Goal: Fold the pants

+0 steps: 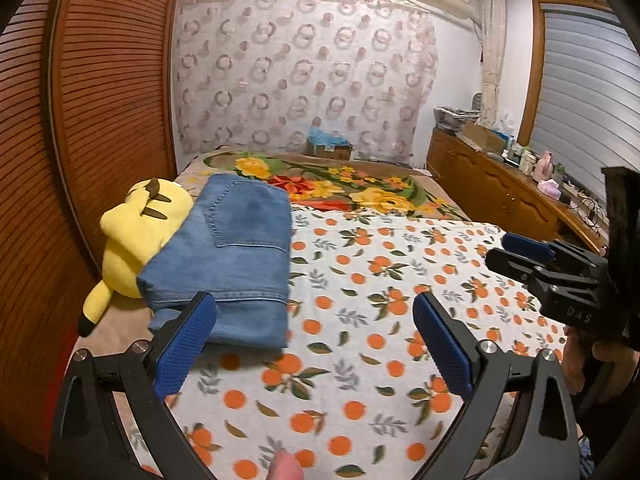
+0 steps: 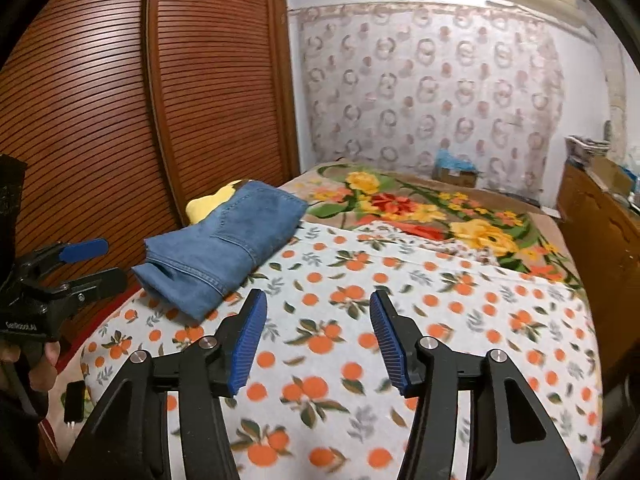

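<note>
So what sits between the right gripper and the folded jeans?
Nothing but bare orange-print blanket. In the right wrist view the right gripper stands open above it, the jeans lying apart to its upper left.

Both the left gripper (image 1: 314,314) and the right gripper (image 2: 318,312) are hovering with jaws spread apart, gripping nothing, angled slightly downward.

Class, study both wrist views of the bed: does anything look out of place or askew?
The folded jeans lie at the bed's edge, half on a yellow plush toy, so the stack tilts. Its lower layer sticks out unevenly at the near end. Both the left gripper and the right gripper are open and empty.
</note>
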A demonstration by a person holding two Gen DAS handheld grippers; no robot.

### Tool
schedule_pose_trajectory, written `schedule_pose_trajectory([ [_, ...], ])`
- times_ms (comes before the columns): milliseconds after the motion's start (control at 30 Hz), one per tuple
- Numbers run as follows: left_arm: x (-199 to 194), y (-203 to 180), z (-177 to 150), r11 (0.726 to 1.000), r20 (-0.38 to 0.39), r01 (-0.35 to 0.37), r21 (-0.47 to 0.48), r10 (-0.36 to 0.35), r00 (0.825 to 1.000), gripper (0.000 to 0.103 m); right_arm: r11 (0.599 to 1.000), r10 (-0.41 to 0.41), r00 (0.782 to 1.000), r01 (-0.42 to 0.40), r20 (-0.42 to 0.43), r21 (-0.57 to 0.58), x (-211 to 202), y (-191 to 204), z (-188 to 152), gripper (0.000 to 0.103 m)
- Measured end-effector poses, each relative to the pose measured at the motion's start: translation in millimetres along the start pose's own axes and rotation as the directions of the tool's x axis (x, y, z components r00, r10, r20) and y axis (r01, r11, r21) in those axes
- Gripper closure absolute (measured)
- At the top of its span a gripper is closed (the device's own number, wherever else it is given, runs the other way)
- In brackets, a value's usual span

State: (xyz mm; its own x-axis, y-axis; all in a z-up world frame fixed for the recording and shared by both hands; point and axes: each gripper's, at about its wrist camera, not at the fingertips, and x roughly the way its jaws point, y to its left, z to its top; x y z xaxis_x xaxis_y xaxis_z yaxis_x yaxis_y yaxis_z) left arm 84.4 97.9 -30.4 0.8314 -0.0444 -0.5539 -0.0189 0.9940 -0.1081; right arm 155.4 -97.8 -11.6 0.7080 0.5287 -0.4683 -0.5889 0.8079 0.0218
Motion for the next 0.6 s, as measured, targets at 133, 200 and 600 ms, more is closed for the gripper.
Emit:
schedule_pose_trajectory([
  [133, -3, -16, 0, 1.0, -0.004, -0.005, 0.017, 0.005, 1.0, 0.004, 0.999, -0.038, 0.999, 0.037, 0.025, 0.008, -29, -1, -8, 0.037],
  [200, -4, -21, 0, 1.0, 0.0, -0.005, 0.018, 0.005, 1.0, 0.004, 0.998, -0.059, 0.998, 0.059, 0.029, 0.019, -44, -2, -13, 0.034],
  [600, -8, -69, 3, 0.998, 0.02, 0.012, 0.068, -0.013, 1.0, 0.004, 0.982, -0.172, 0.984, 0.167, 0.051, 0.091, -97, -21, -28, 0.025],
])
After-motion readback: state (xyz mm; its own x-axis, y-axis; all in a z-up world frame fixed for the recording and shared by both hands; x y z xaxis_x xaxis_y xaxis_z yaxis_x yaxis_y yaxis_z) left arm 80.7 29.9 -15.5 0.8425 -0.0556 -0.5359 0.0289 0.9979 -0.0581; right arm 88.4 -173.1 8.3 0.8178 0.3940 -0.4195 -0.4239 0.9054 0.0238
